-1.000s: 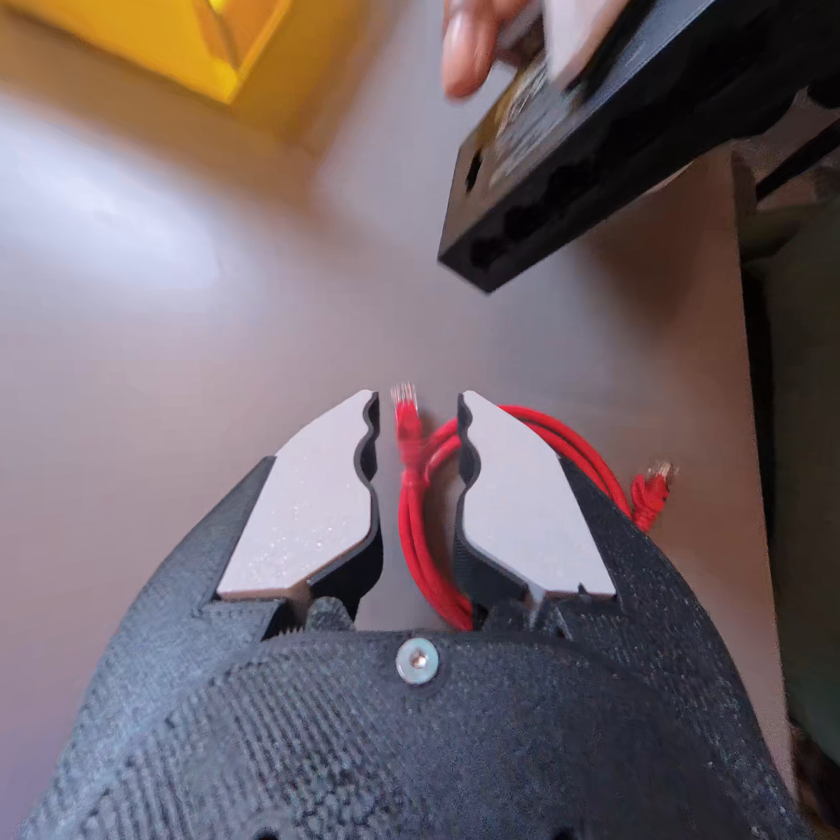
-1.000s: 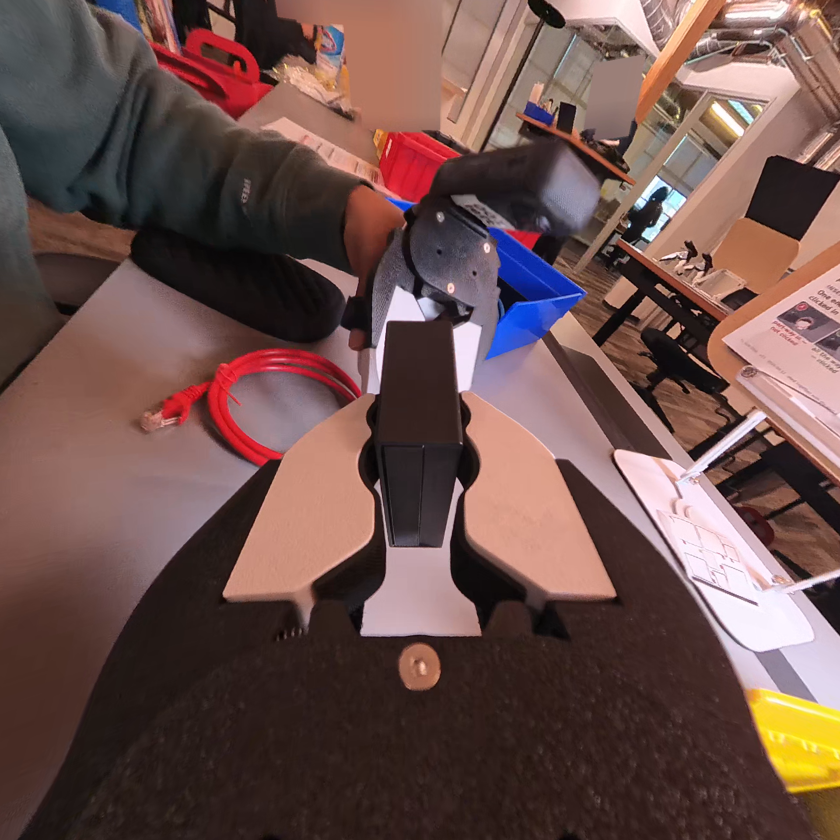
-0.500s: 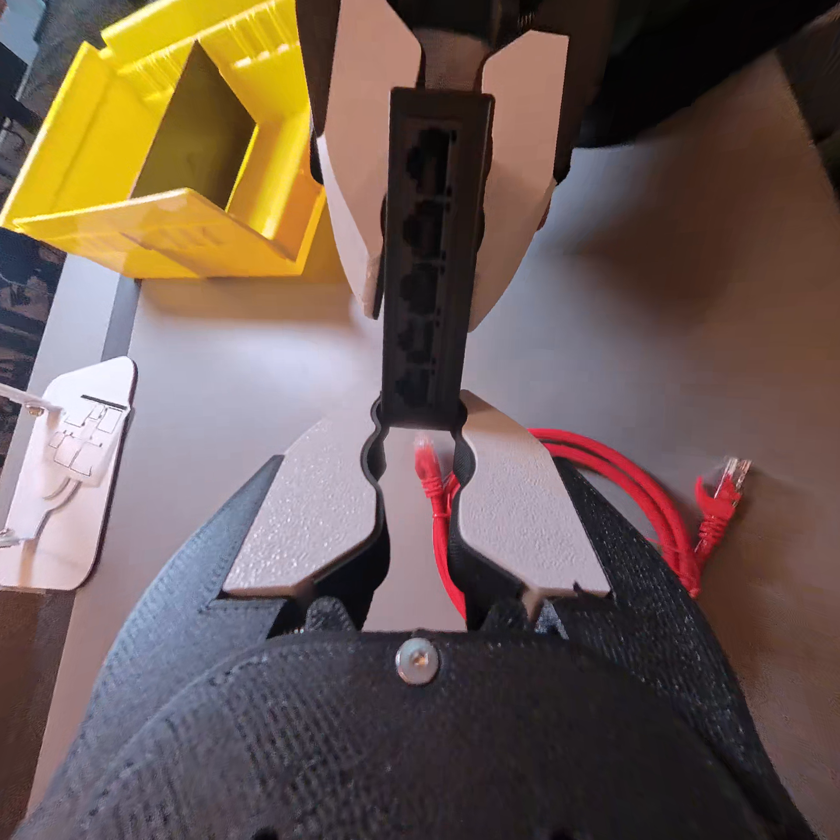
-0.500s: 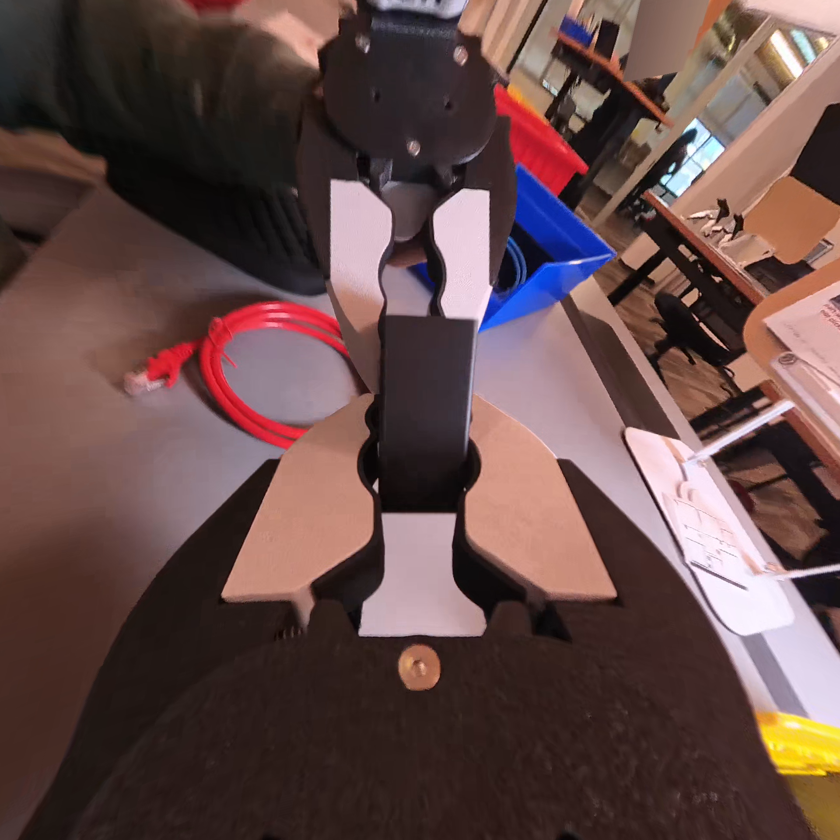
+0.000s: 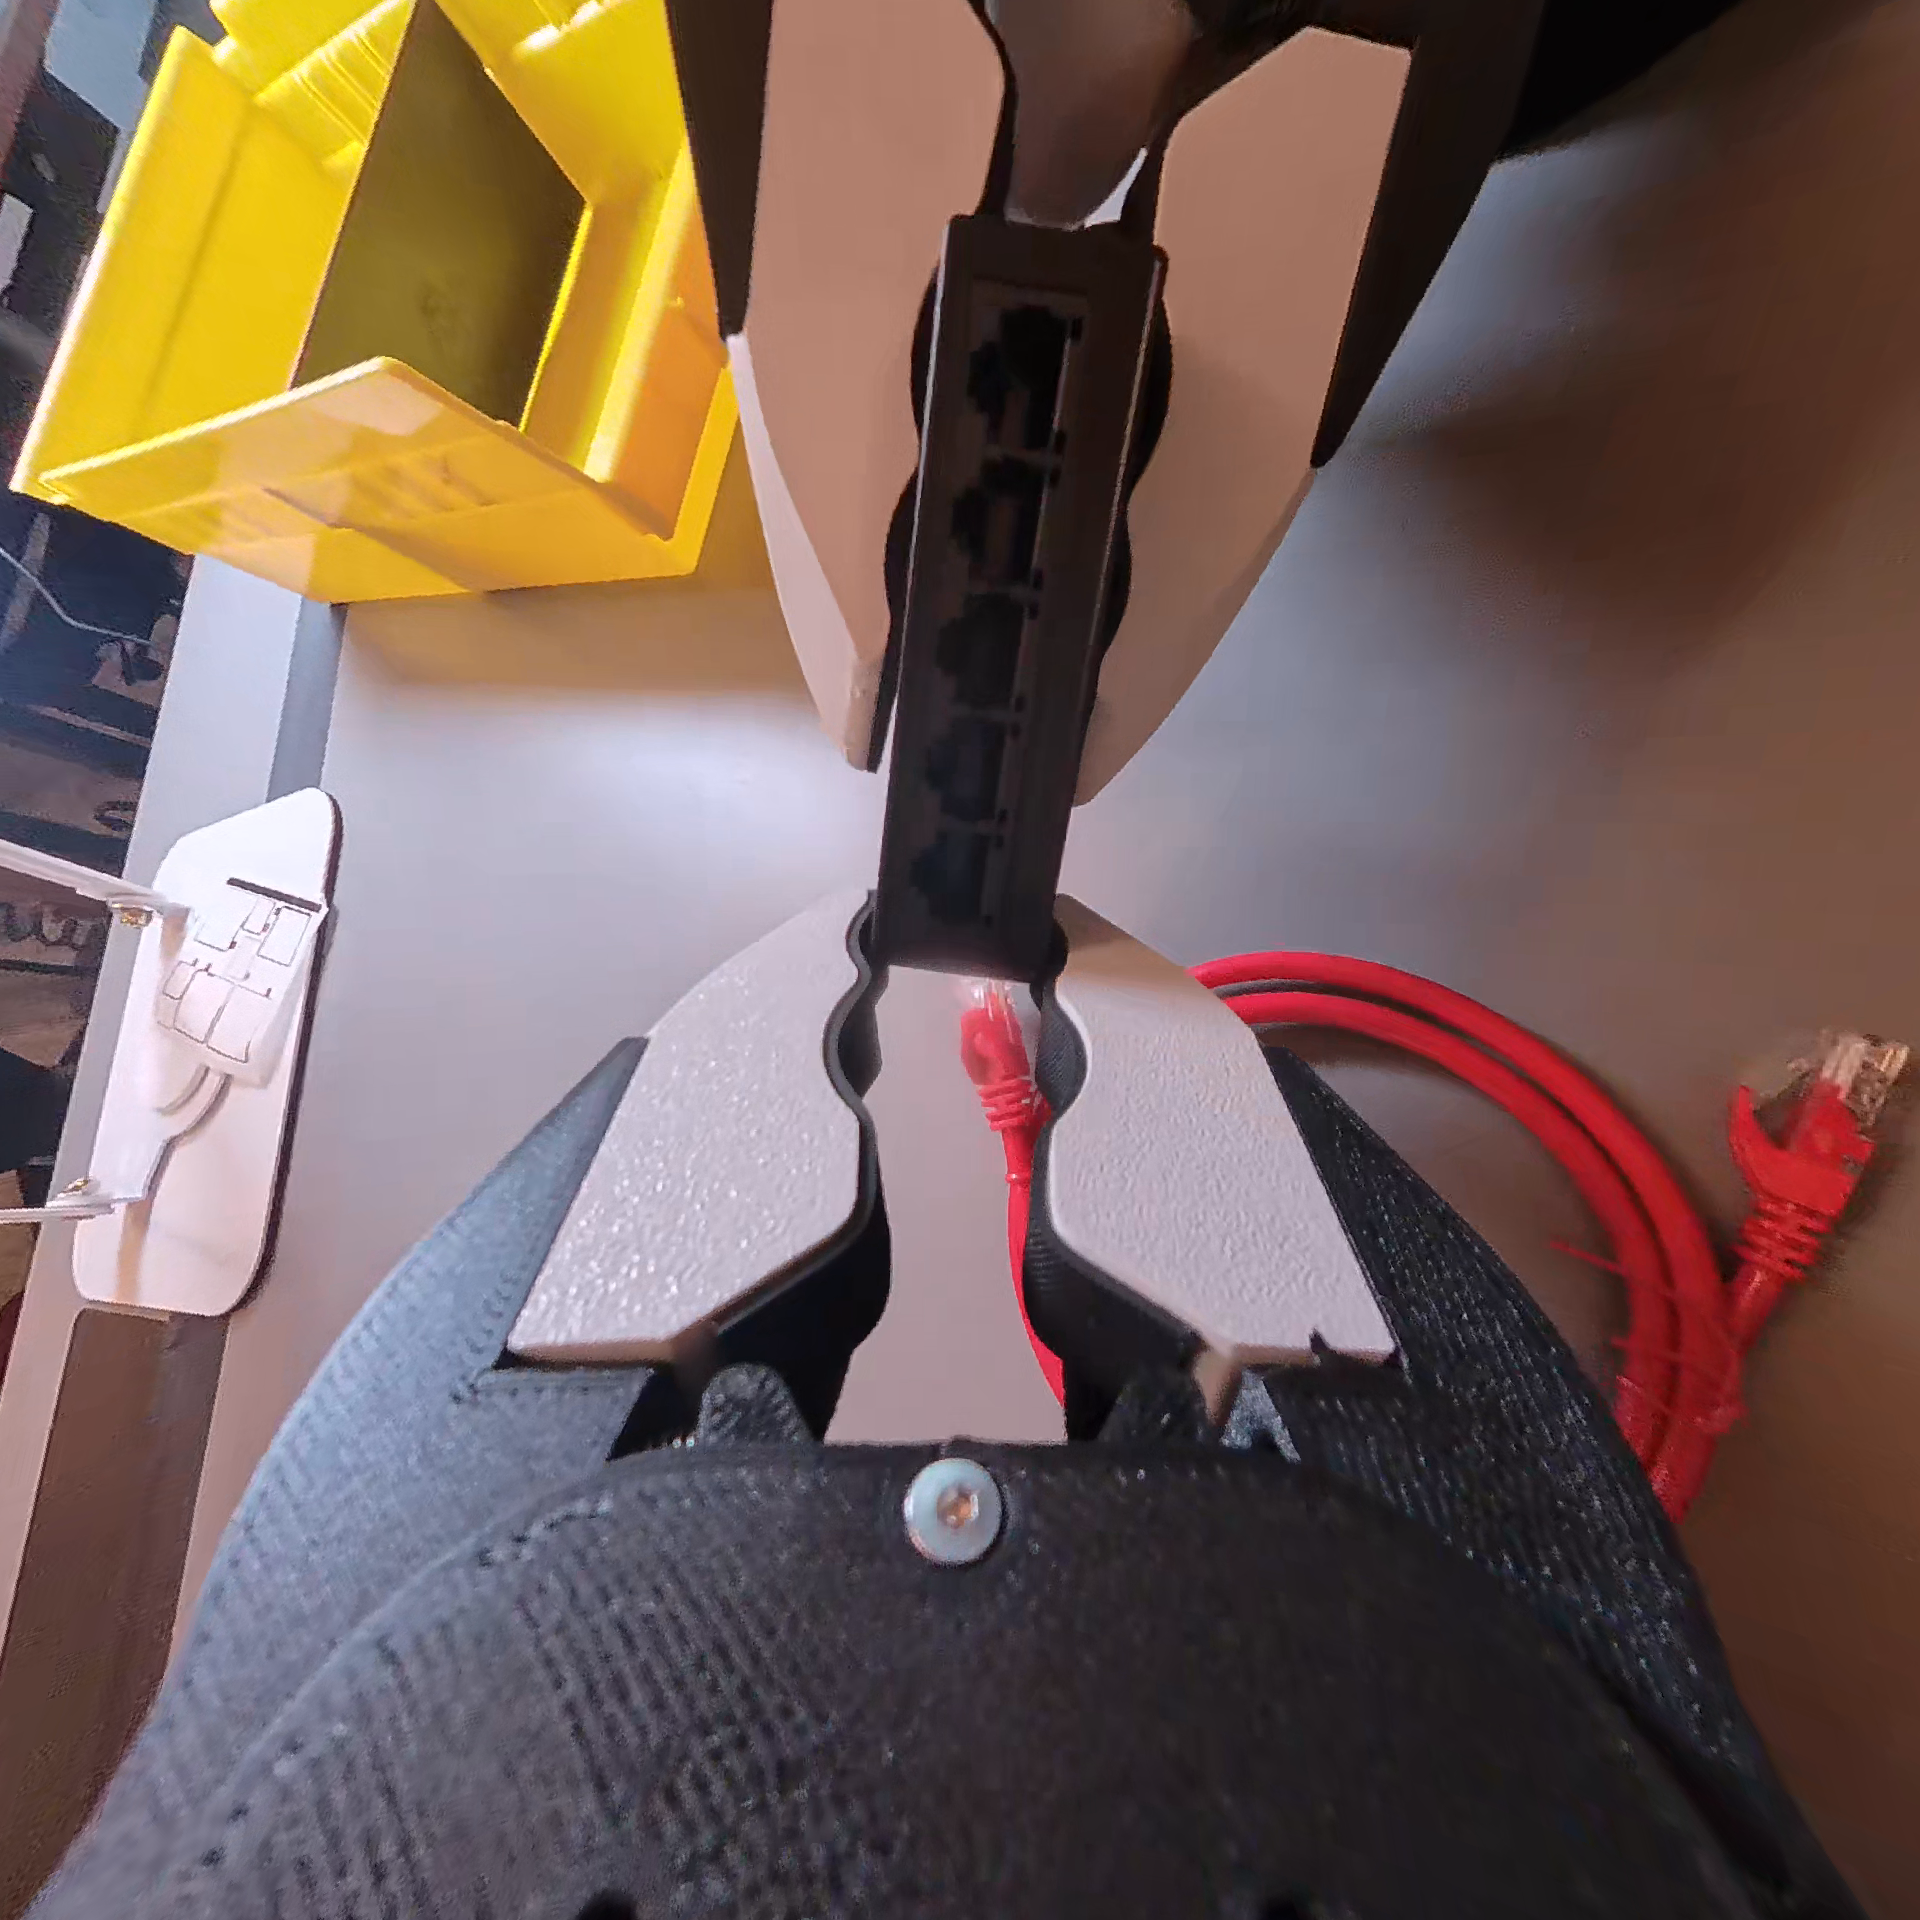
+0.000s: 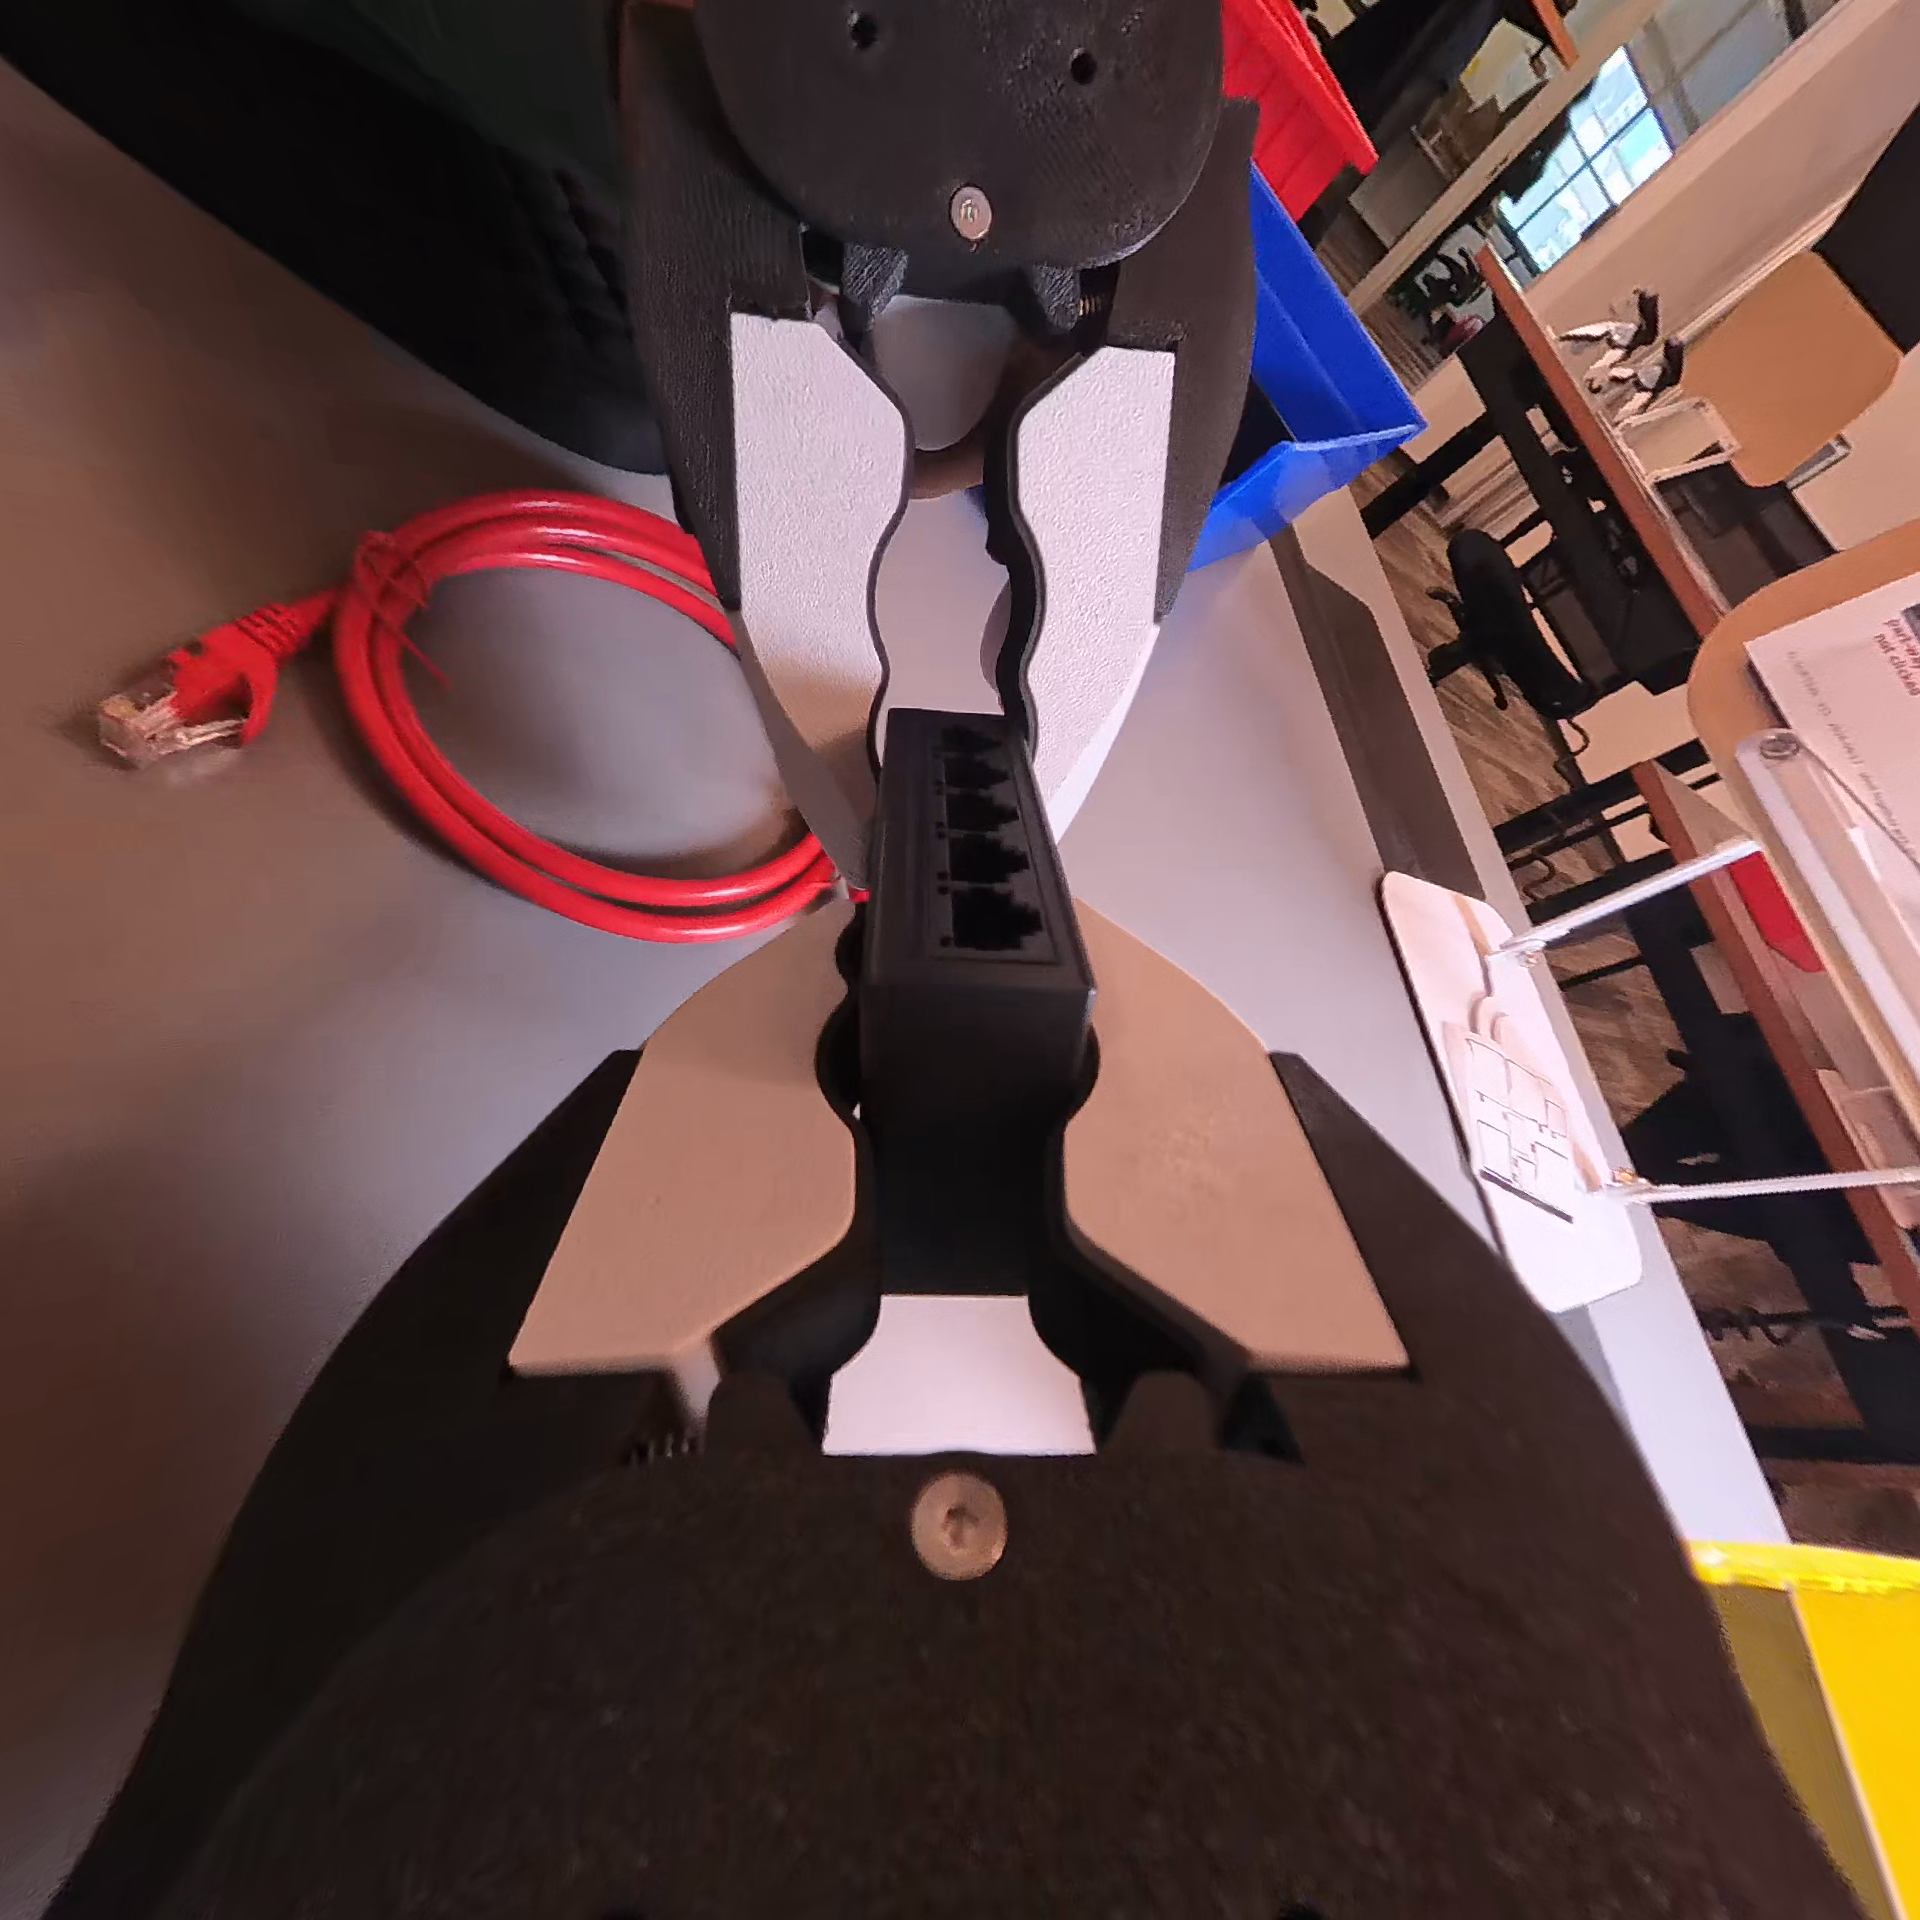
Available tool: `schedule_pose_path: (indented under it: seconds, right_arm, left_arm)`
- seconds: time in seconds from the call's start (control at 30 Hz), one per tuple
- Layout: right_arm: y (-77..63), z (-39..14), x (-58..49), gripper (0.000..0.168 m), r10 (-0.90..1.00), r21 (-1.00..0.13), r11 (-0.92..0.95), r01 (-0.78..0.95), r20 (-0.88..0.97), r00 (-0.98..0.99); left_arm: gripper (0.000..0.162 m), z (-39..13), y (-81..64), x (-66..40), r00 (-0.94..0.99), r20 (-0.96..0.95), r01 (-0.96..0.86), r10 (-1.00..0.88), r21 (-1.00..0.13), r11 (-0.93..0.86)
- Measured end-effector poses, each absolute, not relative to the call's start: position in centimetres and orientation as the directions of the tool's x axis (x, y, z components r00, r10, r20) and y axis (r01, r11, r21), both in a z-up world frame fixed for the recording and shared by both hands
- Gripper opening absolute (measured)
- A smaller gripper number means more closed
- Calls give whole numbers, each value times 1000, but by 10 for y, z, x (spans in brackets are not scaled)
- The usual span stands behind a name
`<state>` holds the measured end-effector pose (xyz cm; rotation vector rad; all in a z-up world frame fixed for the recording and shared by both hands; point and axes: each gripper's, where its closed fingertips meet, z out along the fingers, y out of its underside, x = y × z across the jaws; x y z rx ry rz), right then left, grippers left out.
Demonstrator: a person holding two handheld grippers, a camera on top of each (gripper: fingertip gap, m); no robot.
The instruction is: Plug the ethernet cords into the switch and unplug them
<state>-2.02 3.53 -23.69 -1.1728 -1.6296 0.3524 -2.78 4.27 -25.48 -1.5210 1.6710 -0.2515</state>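
Note:
My right gripper [image 6: 966, 987] is shut on a black switch [image 6: 966, 1122] and holds it above the grey table [image 6: 260, 1039], with its row of ports facing up. In the left wrist view the switch [image 5: 997, 571] reaches from the right gripper [image 5: 982, 769] to my left gripper [image 5: 961, 940]. The left gripper's fingertips [image 5: 1101, 977] flank the switch's near end with the jaws partly apart. A coiled red ethernet cord [image 5: 1507, 1091] lies on the table below. One plug [image 5: 997, 1049] shows between the left fingers and the other plug [image 5: 1818, 1101] lies at the right. The cord [image 6: 468, 727] also shows in the right wrist view.
A yellow bin [image 5: 364, 364] stands at the table's far left in the left wrist view. A white stand base [image 5: 208, 1039] sits at the table edge. A blue bin [image 6: 1309, 416] and a red bin [image 6: 1288, 94] stand behind the left gripper [image 6: 956, 790]. A dark sleeve [image 6: 416, 208] lies at the back.
The two grippers have come together, facing each other. The switch's free end now sits between the left fingertips. The left jaw gap looks unchanged.

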Motion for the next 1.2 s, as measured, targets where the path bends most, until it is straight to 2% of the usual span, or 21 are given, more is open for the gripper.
schedule_pose_path:
  seconds: [0.03, 0.13, 0.17, 0.27, 0.37, 0.5, 0.6, 0.8, 0.87, 0.97, 1.07, 1.2]
  right_arm:
    - [37, -237, -20, 30, 812, -703, 482, 523, 582, 34]
    - [40, -234, -18, 29, 786, -677, 502, 538, 617, 42]
    - [43, -233, -16, 29, 769, -659, 512, 551, 637, 48]
    - [54, -231, -6, 29, 741, -631, 519, 577, 669, 65]
    - [65, -232, 2, 29, 698, -578, 533, 618, 713, 64]
    - [71, -240, 6, 30, 683, -535, 531, 657, 730, 42]
    - [72, -246, 7, 29, 675, -511, 535, 673, 737, 23]
    - [74, -255, 8, 30, 647, -457, 551, 698, 762, -11]
    - [76, -258, 9, 30, 631, -433, 556, 710, 775, -21]
    - [78, -262, 9, 30, 620, -410, 557, 723, 784, -34]
    - [82, -266, 9, 30, 605, -381, 553, 741, 795, -44]
    - [90, -269, 13, 30, 551, -324, 550, 770, 833, -43]
  left_arm:
    - [27, -255, 44, -27, 99, -442, -723, -892, -647, 241]
    - [28, -250, 44, -28, 125, -372, -685, -920, -703, 191]
    - [37, -248, 47, -34, 152, -328, -680, -932, -719, 142]
    - [37, -250, 55, -59, 218, -151, -661, -964, -750, -32]
    - [36, -275, 51, -75, 275, 110, -670, -955, -691, -272]
    - [31, -296, 53, -69, 333, 219, -653, -917, -648, -392]
    - [29, -306, 50, -65, 327, 189, -688, -926, -624, -370]
    - [21, -306, 49, -50, 301, 132, -688, -944, -656, -311]
    - [27, -303, 51, -48, 303, 126, -676, -945, -670, -306]
    - [25, -304, 51, -43, 296, 125, -679, -947, -669, -301]
    - [13, -310, 45, -36, 263, 126, -701, -956, -656, -279]
    - [12, -300, 54, -36, 323, 91, -676, -942, -675, -297]
